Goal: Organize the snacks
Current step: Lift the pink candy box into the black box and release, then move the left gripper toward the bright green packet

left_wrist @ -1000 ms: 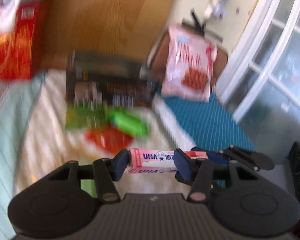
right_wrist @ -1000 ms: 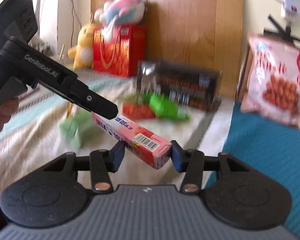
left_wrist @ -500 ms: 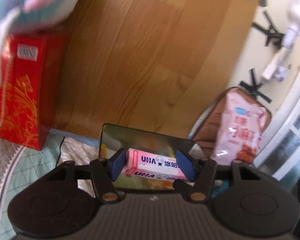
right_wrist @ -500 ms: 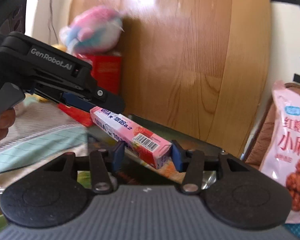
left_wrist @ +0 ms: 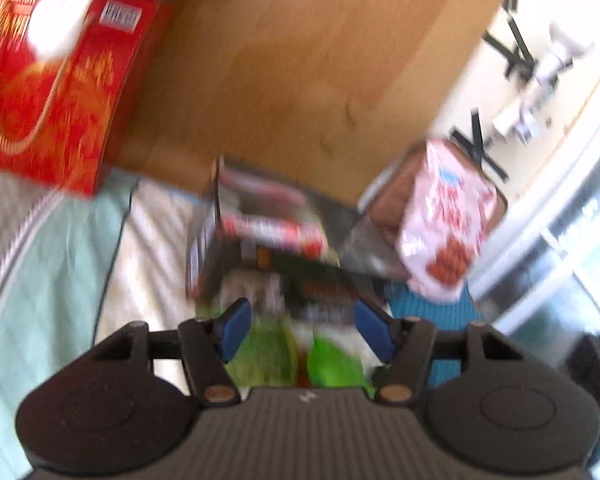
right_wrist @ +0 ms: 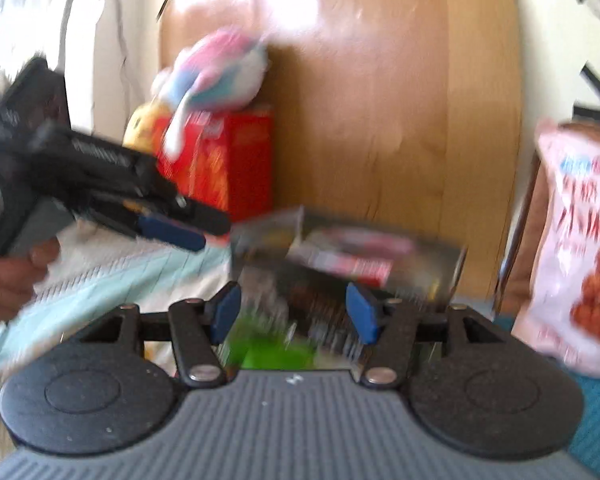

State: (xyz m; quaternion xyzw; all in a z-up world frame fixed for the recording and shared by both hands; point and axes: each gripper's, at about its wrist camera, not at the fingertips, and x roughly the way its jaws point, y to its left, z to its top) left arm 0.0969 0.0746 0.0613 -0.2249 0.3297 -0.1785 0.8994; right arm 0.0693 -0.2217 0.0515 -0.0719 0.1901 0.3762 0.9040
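Note:
The pink UNA snack box [left_wrist: 272,228] lies inside the dark open box [left_wrist: 220,272]; it also shows in the right wrist view [right_wrist: 348,258] inside that box [right_wrist: 328,304]. My left gripper [left_wrist: 304,330] is open and empty, just in front of the box; it appears at the left of the right wrist view [right_wrist: 180,232]. My right gripper [right_wrist: 294,312] is open and empty, close before the box. Green snack packs [left_wrist: 332,364] lie on the bed below both grippers. Both views are blurred.
A red gift box [left_wrist: 52,92] with a plush toy [right_wrist: 216,76] on top stands at the left by the wooden headboard [left_wrist: 308,64]. A pink snack bag [left_wrist: 448,220] leans on a chair at the right. A teal striped cloth [right_wrist: 596,420] lies at the right.
Both grippers held the pink UNA box over the dark box; now both have opened and let go. The pink box lies in the dark box and both grippers have drawn back.

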